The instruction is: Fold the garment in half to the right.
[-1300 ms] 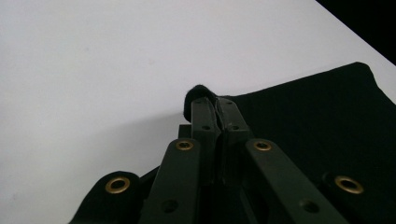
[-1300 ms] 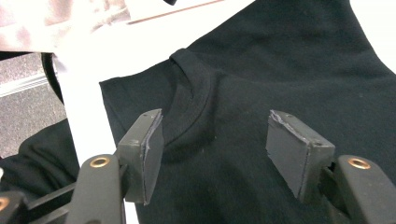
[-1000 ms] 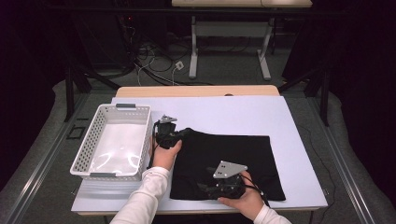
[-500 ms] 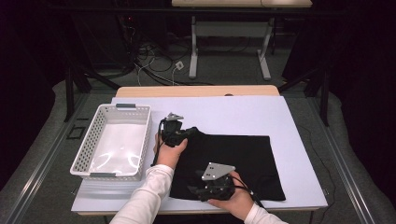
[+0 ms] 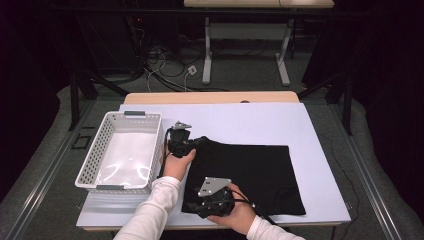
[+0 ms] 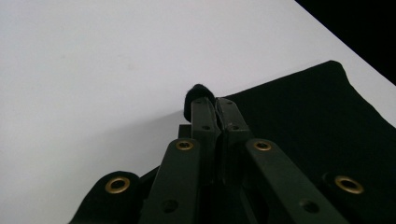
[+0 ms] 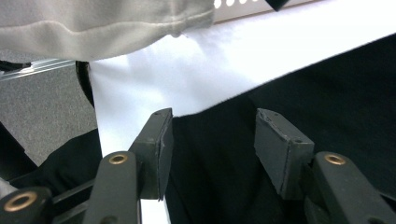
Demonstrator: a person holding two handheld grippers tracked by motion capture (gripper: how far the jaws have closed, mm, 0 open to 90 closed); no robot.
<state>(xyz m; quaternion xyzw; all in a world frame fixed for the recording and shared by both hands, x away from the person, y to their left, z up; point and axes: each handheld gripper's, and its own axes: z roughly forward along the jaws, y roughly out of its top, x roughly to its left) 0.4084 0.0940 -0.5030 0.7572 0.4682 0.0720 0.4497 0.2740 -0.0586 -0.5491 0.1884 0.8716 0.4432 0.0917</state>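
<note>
A black cloth (image 5: 250, 170) lies spread on the white table top (image 5: 240, 120). My left gripper (image 5: 192, 142) is shut on the cloth's far left corner, which is lifted a little; in the left gripper view the jaws pinch a small bunch of black cloth (image 6: 198, 93) at the left gripper's (image 6: 211, 105) tips. My right gripper (image 5: 200, 206) hovers at the cloth's near left corner. In the right gripper view the right gripper (image 7: 212, 140) stands open, with the cloth's edge (image 7: 219, 154) lying between the jaws.
A white perforated basket (image 5: 122, 150) stands at the table's left, close to my left hand. A pale sleeve (image 7: 107, 23) crosses the top of the right gripper view. The table's near edge lies just under my right hand.
My left gripper has carried the cloth's far corner to the right and a little away. My right gripper has slid left along the near edge to the near left corner.
</note>
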